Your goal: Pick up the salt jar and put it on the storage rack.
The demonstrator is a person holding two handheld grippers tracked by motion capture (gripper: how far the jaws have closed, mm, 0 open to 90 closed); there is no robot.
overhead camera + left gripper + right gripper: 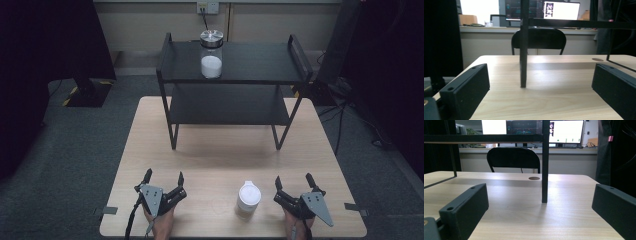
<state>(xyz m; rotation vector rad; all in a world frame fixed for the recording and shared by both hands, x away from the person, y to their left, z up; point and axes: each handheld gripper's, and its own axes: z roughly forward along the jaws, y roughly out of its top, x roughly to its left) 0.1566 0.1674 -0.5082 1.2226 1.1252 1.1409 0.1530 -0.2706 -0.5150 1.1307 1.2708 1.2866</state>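
A white-lidded jar [248, 199] stands on the wooden table [225, 150] near the front edge, between my two grippers. A glass jar [211, 53] with a metal lid and white contents sits on the top tier of a black two-tier shelf [232, 82]. My left gripper [163, 176] rests open at the front left, with nothing between its jaws. My right gripper [294, 179] rests open just right of the white-lidded jar, also holding nothing. In the left gripper view my left gripper [539, 85] faces a shelf leg [523, 50]. In the right gripper view my right gripper [540, 205] faces another shelf leg [545, 165].
The shelf takes up the far half of the table. A black chair [538, 41] stands beyond the far edge, and monitors [566, 131] sit on a desk behind it. Dark stands and cables lie on the floor at both sides.
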